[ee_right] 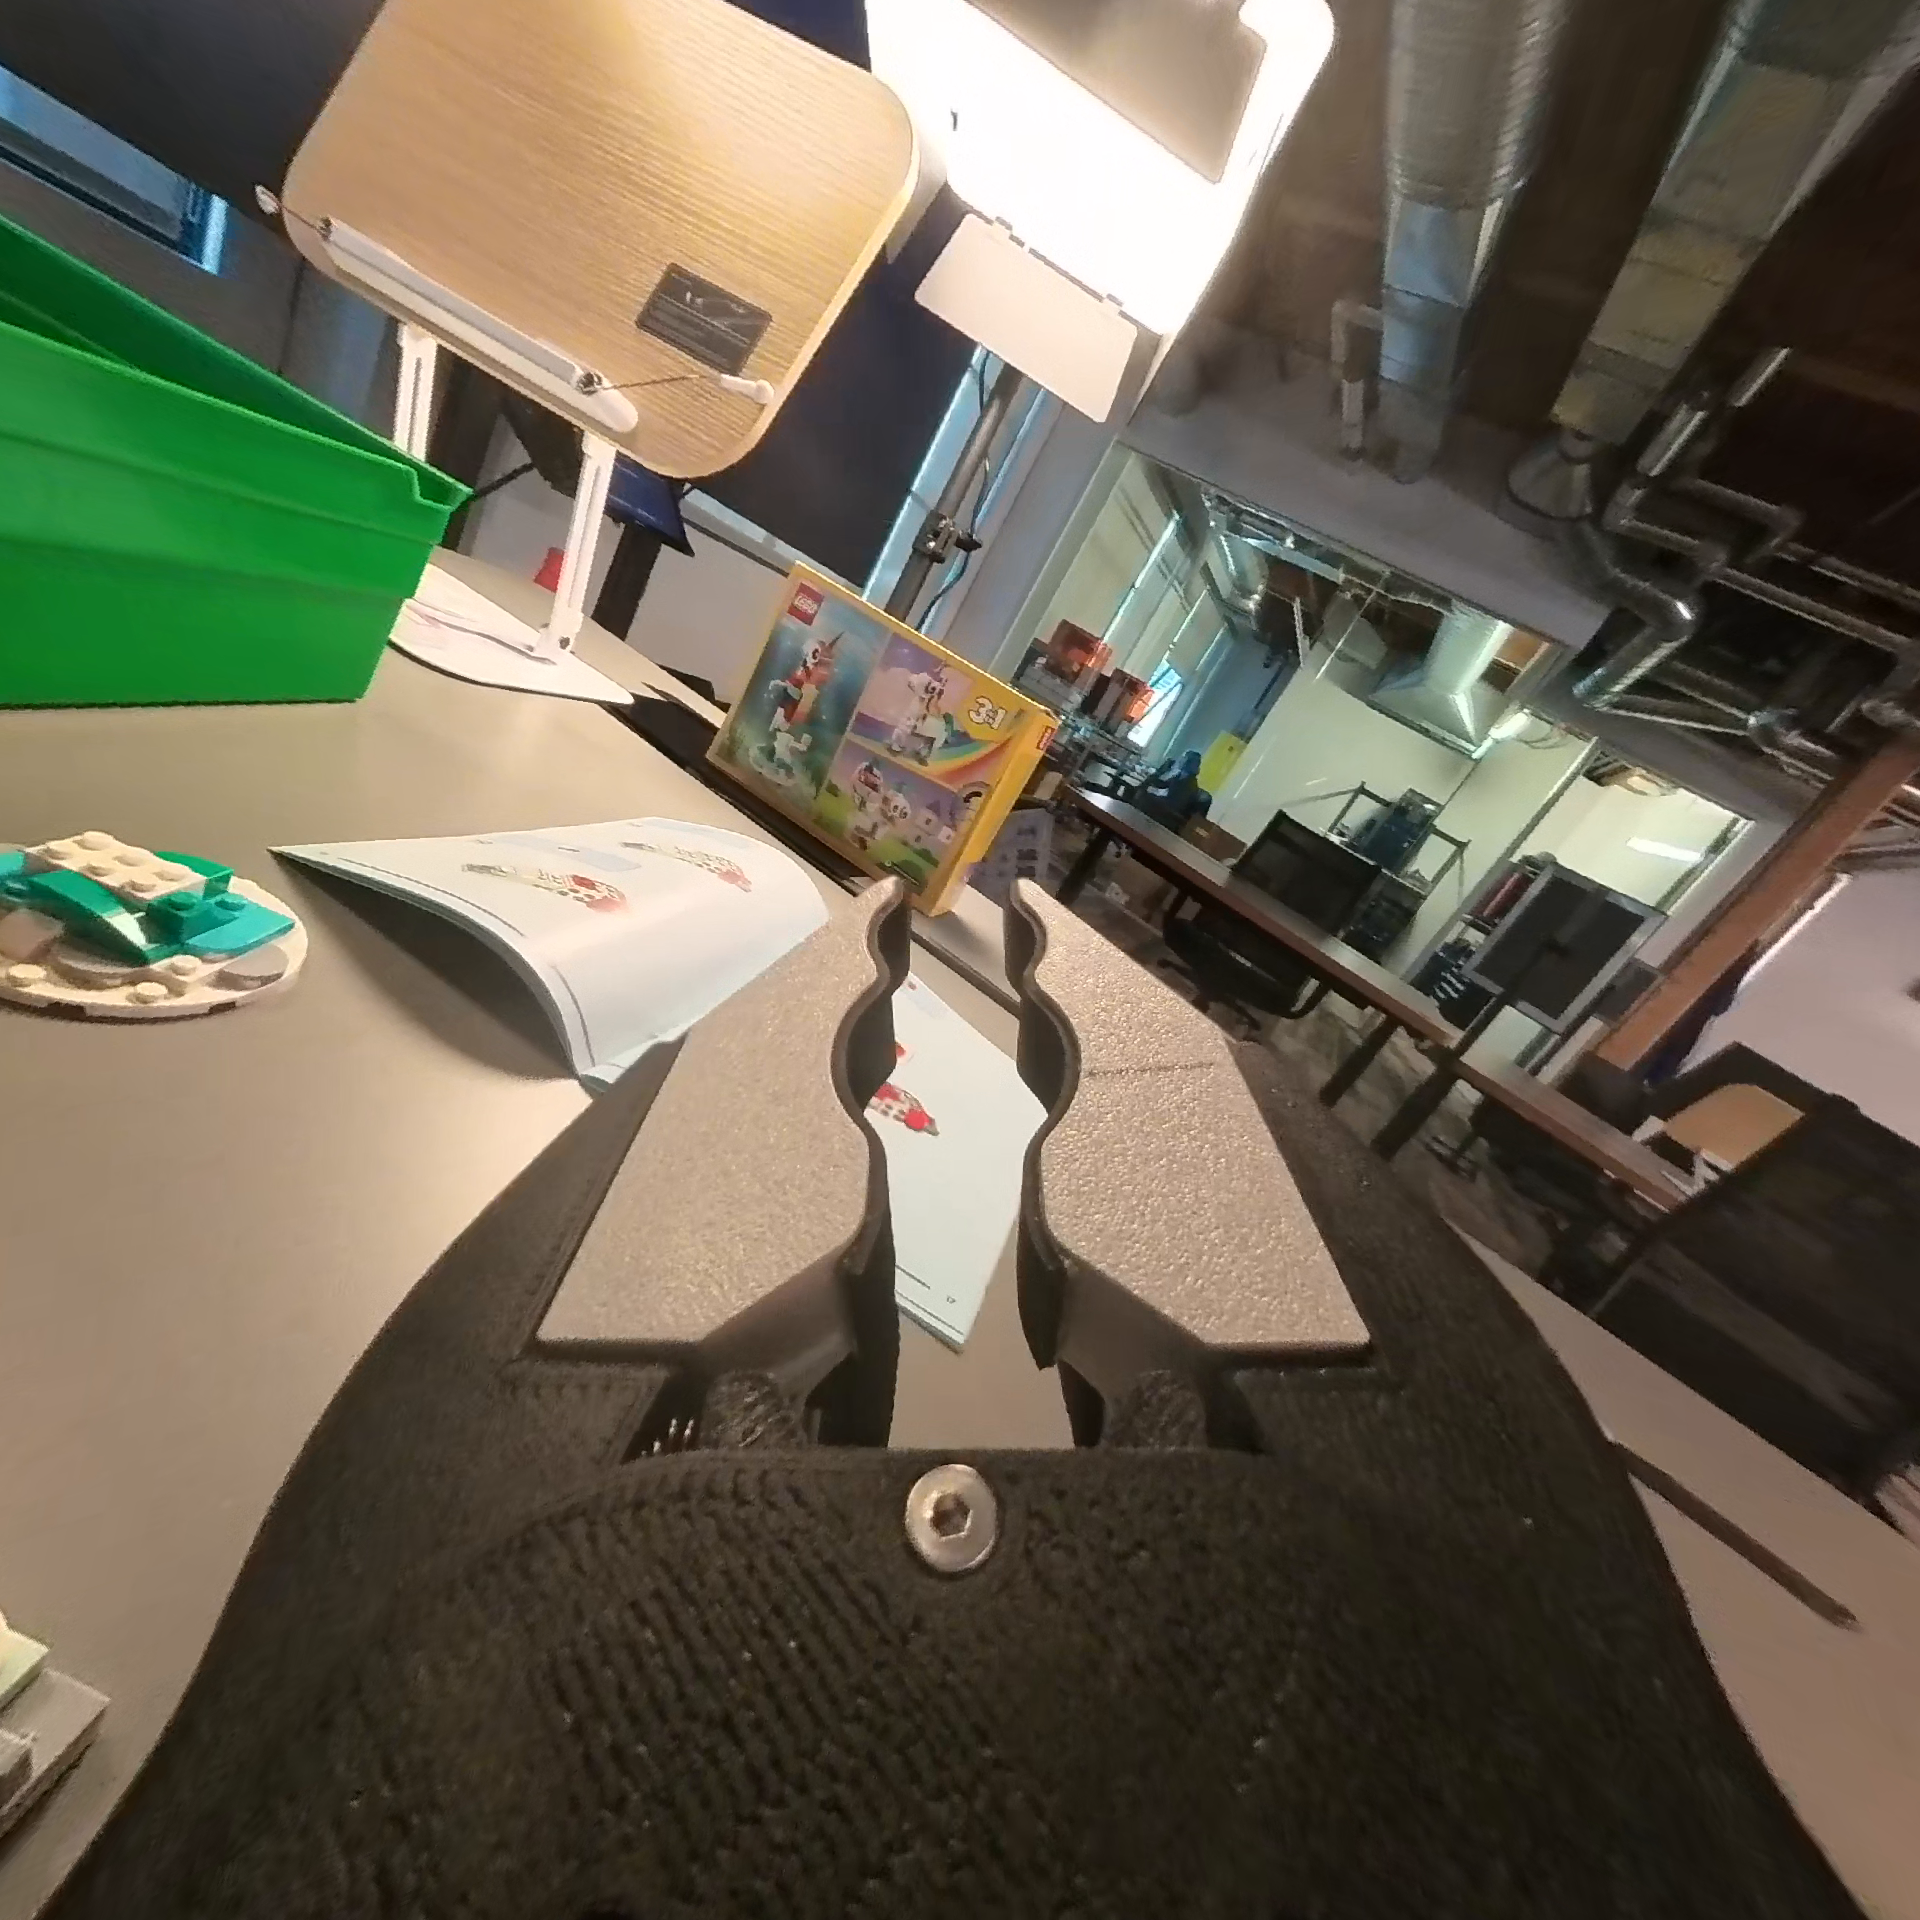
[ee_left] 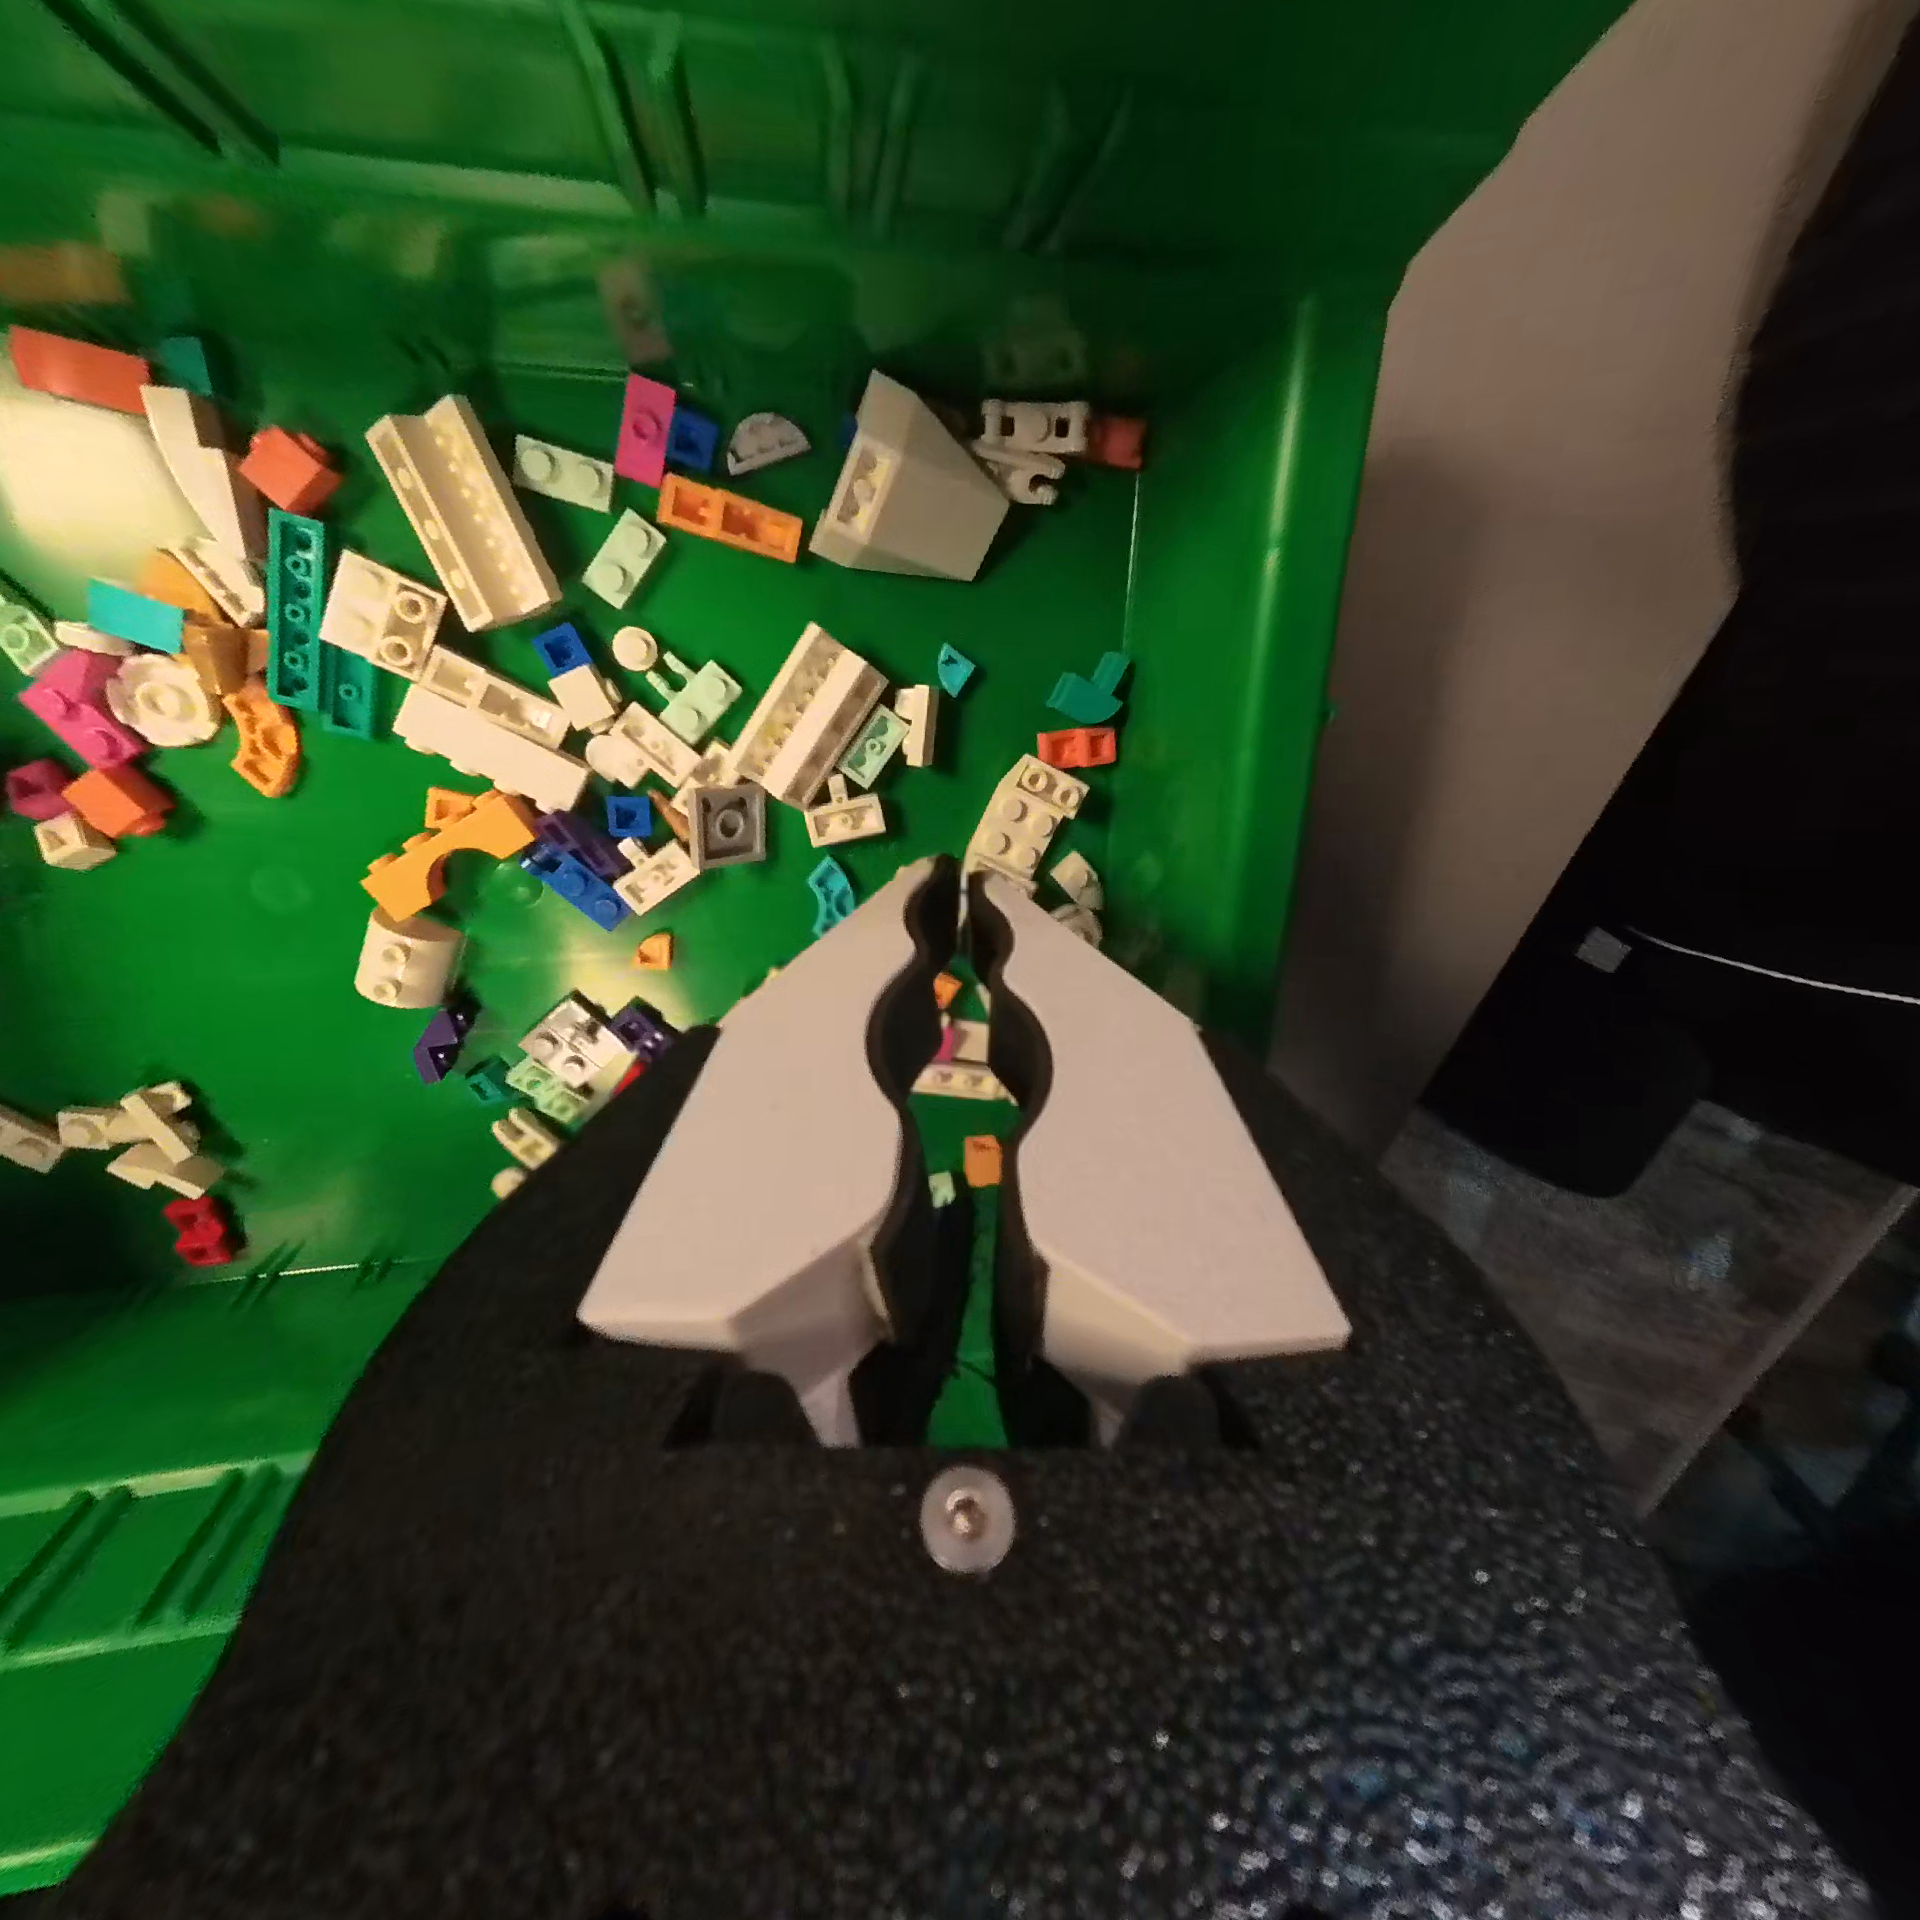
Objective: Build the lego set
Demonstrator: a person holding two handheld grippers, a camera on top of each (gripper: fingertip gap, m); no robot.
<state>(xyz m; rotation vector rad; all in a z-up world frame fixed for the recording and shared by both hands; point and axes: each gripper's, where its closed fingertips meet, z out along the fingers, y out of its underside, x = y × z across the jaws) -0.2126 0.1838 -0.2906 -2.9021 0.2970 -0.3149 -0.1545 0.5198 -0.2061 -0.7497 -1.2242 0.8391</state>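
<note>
In the left wrist view, my left gripper hangs over the right part of a green bin that holds several loose bricks in white, orange, blue, teal and pink. Its fingertips are shut together, just in front of a white curved studded brick. I see no brick clearly held between them. In the right wrist view, my right gripper is slightly open and empty, low over the grey table. A partial build of teal and white pieces on a round white plate sits at the left.
An open instruction booklet lies ahead of the right gripper, with the yellow set box behind it. The green bin stands at the far left, next to a wooden book stand. A grey plate lies at the bottom left. Across from one pair of fingers to the other is roughly 35 cm.
</note>
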